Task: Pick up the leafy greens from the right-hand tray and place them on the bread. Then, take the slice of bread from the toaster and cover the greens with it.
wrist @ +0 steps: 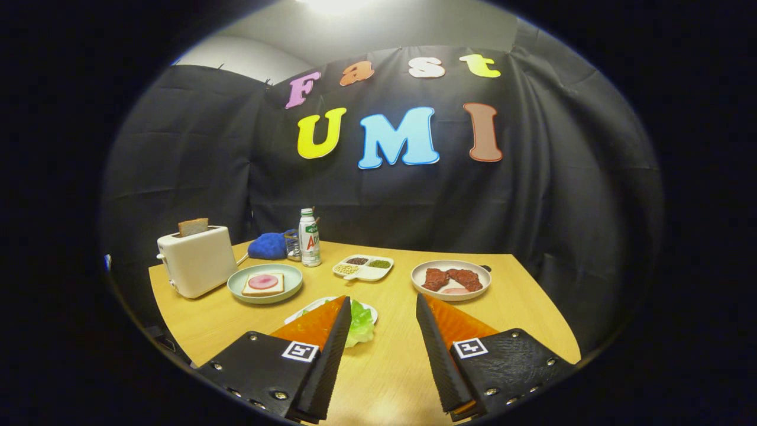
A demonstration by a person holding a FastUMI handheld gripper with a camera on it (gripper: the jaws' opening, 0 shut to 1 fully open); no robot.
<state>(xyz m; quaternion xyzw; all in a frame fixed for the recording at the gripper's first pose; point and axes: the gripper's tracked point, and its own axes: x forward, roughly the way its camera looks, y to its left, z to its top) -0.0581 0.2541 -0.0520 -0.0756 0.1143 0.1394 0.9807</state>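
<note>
Fingers (pixel 381 307) spread open, empty, low in the frame above the tabletop (pixel 390 378). Leafy greens (pixel 361 322) lie on a white tray (pixel 313 307) beside the left finger. Bread (pixel 263 284) sits on a plate (pixel 290 287) left of center; the toaster (pixel 198 260) holds another slice (pixel 193 226).

bottle (pixel 309 236) | blue cloth (pixel 267 246) | divided dish (pixel 363 267) | meat plate (pixel 451 279)
</note>
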